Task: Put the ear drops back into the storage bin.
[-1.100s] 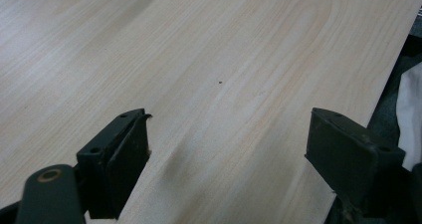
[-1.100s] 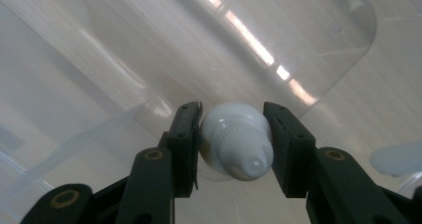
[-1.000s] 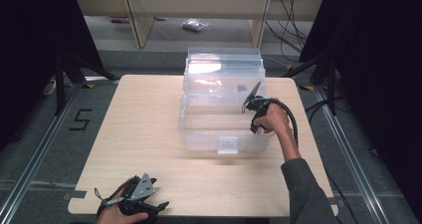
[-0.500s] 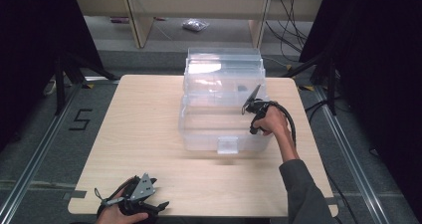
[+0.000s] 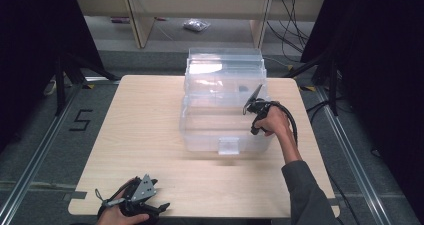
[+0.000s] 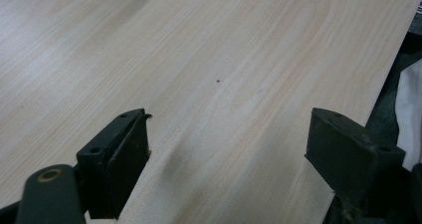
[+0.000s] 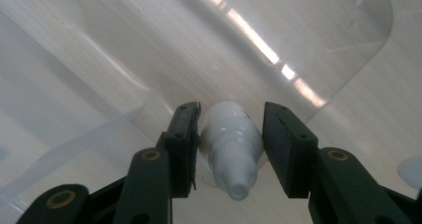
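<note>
Over the clear storage box at the bench's far right, your right gripper has barely shifted, its jaws clamping a small white dropper bottle. Your left gripper stays near-left, jaws wide open and empty, so placement remains pending.

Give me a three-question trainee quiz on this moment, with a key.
1. True or false: the left hand-held gripper is open over the table.
2. What sits between the jaws of the right hand-held gripper? A) white bottle B) red cap C) spoon
3. Fill in: the right hand-held gripper is over the clear plastic ____.
Key: 1 true; 2 A; 3 bin.
</note>
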